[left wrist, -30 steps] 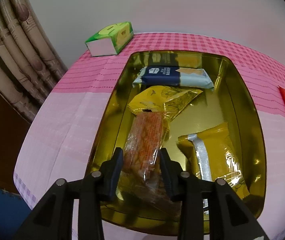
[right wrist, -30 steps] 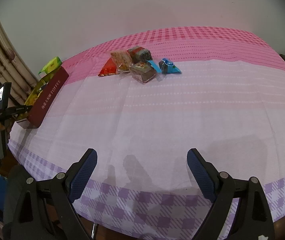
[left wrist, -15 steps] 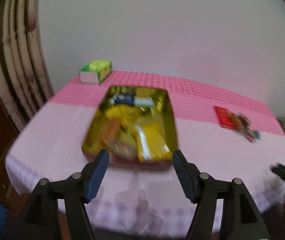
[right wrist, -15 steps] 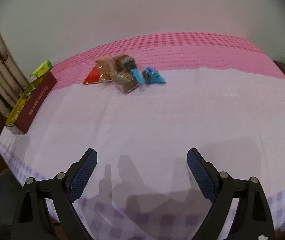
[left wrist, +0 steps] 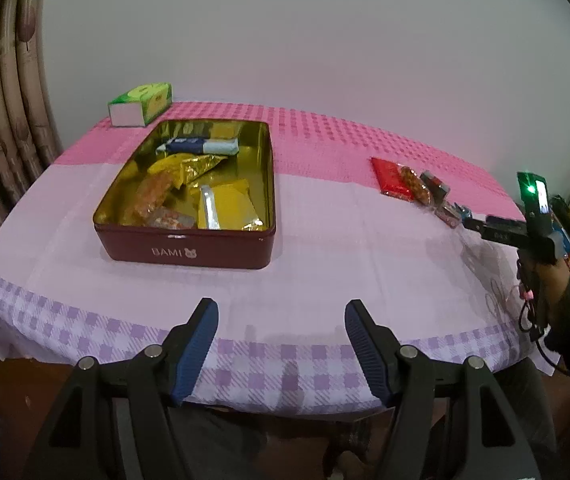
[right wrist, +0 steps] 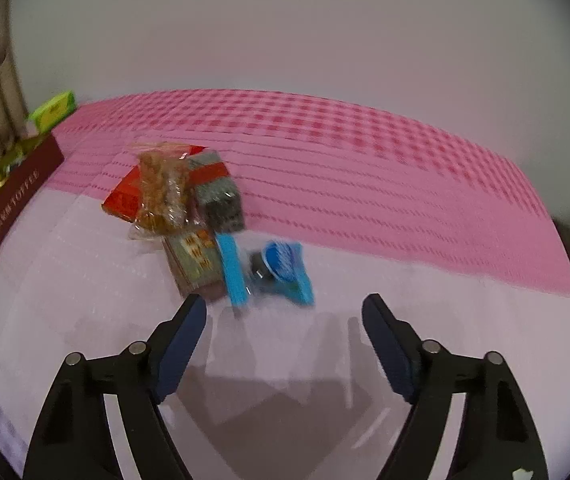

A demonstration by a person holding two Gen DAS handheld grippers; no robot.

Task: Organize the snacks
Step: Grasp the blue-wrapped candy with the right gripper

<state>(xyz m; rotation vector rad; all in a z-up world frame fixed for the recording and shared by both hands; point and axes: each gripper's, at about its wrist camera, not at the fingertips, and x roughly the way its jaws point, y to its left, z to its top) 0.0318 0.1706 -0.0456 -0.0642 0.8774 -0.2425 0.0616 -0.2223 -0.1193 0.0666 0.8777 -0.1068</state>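
Note:
A dark red tin (left wrist: 189, 252) with a gold inside holds several snack packets: an orange one (left wrist: 149, 196), yellow ones (left wrist: 229, 204) and a blue-white one (left wrist: 201, 145). My left gripper (left wrist: 281, 320) is open and empty, back over the table's front edge. A pile of loose snacks lies on the cloth: a red packet (right wrist: 125, 198), an orange clear bag (right wrist: 163, 192), a grey-red box (right wrist: 215, 188), a blue packet (right wrist: 283, 268). My right gripper (right wrist: 285, 312) is open and empty, just short of the blue packet. It also shows in the left wrist view (left wrist: 471, 222).
A green tissue box (left wrist: 141, 104) stands at the table's far left corner, behind the tin. A pink and lilac checked cloth (left wrist: 365, 240) covers the table. Curtains (left wrist: 1, 120) hang at the left. The tin's side shows in the right wrist view (right wrist: 9, 208).
My left gripper let go of the orange packet in the tin, opened and pulled back to the table's front edge. My right gripper moved forward to the snack pile.

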